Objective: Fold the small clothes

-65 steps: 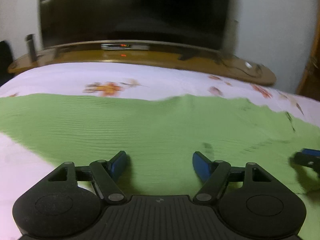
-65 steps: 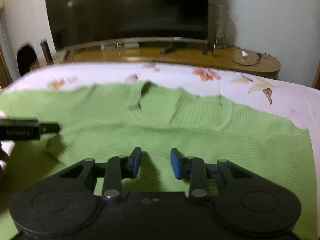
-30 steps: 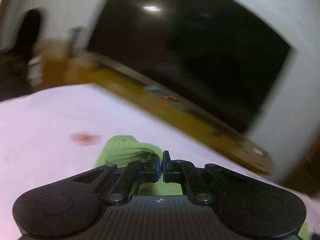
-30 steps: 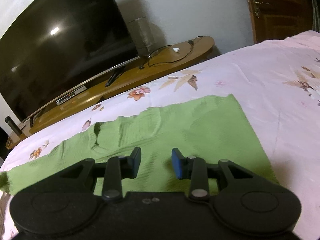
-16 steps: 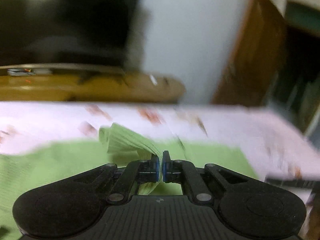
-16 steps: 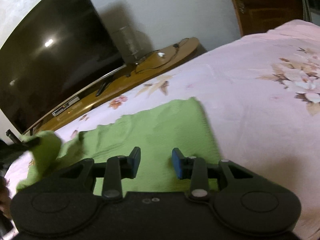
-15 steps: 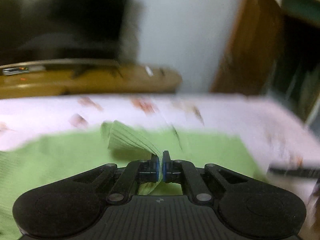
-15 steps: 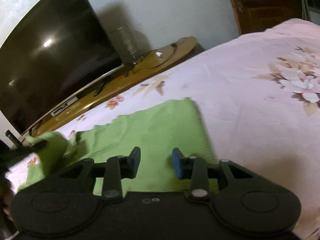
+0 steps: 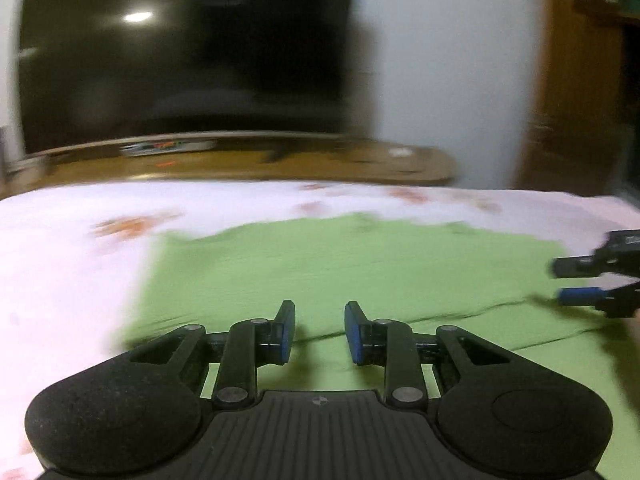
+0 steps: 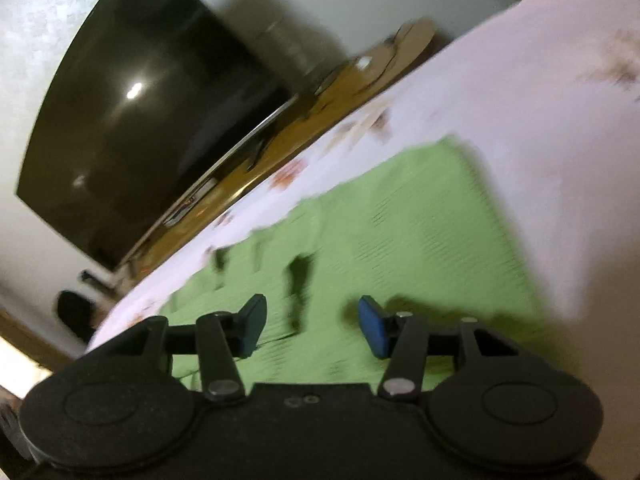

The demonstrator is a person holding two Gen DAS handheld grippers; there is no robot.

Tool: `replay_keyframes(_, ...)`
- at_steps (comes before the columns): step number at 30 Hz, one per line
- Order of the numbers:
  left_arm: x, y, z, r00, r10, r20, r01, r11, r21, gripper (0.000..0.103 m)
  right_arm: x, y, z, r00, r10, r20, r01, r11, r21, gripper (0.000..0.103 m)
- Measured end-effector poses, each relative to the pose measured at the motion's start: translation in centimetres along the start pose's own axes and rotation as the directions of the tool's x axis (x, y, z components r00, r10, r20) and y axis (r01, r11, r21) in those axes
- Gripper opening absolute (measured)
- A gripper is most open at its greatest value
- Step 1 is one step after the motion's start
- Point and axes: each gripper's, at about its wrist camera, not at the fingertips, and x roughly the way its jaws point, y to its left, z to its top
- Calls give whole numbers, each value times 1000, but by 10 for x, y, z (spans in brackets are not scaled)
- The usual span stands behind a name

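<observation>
A green ribbed knit garment [image 9: 360, 264] lies folded over on a pink floral bedsheet [image 9: 60, 280]; a fold edge runs across it in front of my left gripper. My left gripper [image 9: 320, 332] is open and empty just above the garment's near part. My right gripper [image 10: 312, 324] is open and empty over the garment [image 10: 420, 232]; it also shows at the right edge of the left wrist view [image 9: 592, 280]. Both views are motion-blurred.
A large dark TV [image 9: 180, 60] stands on a curved wooden stand [image 9: 280, 164] beyond the bed. A wooden door [image 9: 576, 92] is at the far right. The sheet [image 10: 540, 92] stretches right of the garment.
My left gripper carried a bunch of the green fabric rightward over the garment, then opened and let it go. My right gripper opened wider and tilted.
</observation>
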Motion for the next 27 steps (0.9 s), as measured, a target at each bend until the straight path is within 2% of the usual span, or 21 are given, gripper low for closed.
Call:
replay_keyframes(4, 5, 41, -10, 993, 95, -67, -95, 995, -3, 27, 38, 5, -5, 995, 56, -85, -48, 994, 96, 46)
replay_keyframes(6, 9, 49, -12, 991, 106, -83, -106, 994, 3, 27, 49, 9, -5, 996, 39, -85, -30, 993, 111, 42)
replay_keyframes(8, 10, 52, -14, 987, 134, -90, -134, 991, 7, 27, 56, 13, -4, 996, 25, -80, -15, 993, 119, 32)
replay_keyframes(13, -3, 55, -17, 987, 141, -77, -144, 989, -31, 27, 64, 22, -4, 996, 4, -92, 2, 998, 63, 23)
replay_keyframes(18, -16, 54, -21, 979, 189, -74, -191, 981, -28, 27, 61, 20, -4, 996, 0, -88, 4, 999, 50, 22)
replay_keyframes(21, -16, 62, -27, 981, 171, -94, -178, 981, -76, 27, 60, 17, -4, 996, 9, -89, -5, 999, 50, 27)
replay_keyframes(22, -12, 64, -27, 982, 158, -101, -166, 983, -81, 29, 60, 17, -4, 996, 14, -93, -10, 999, 47, 29)
replay_keyframes(24, 0, 65, -24, 984, 138, -111, -149, 985, -90, 58, 62, 16, -3, 995, 22, -99, -18, 999, 46, 29)
replay_keyframes(25, 7, 65, -25, 986, 126, -112, -137, 985, -101, 66, 63, 17, -3, 995, 22, -99, -18, 999, 41, 26)
replay_keyframes(27, 18, 61, -28, 984, 137, -117, -146, 987, -73, 66, 64, 21, -2, 995, 14, -99, -13, 1000, 11, 13)
